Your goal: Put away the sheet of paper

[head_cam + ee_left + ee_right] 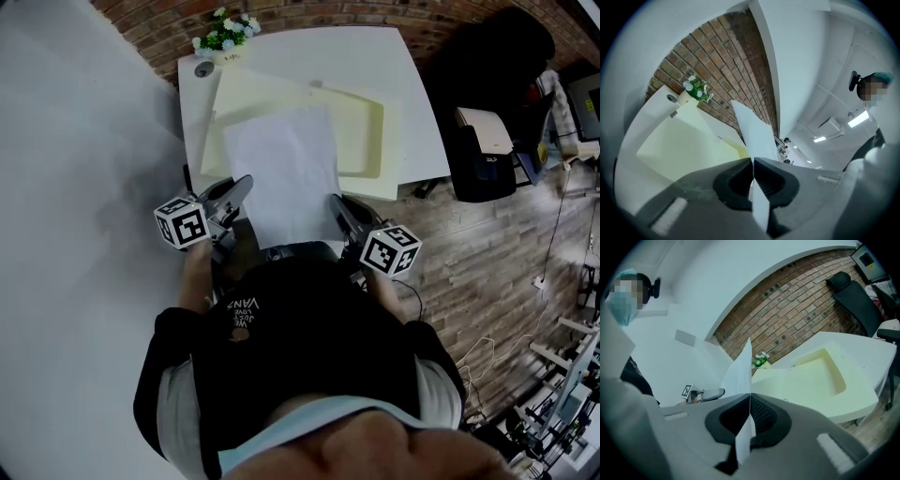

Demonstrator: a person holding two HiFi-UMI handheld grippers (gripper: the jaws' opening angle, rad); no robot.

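Fingers on our left gripper (753,159) and right gripper (750,397) are pinching the sheet of paper (286,173) over the cream tray (366,131).

Your plain white rectangular sheet of paper (284,169), flat, near corners pinched, far end over the pale-yellow tray (361,131).

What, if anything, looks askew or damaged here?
Nothing stands out. The white sheet of paper looks untorn, held between the left gripper and right gripper, each shut on one side edge, above the pale yellow tray on the white table.
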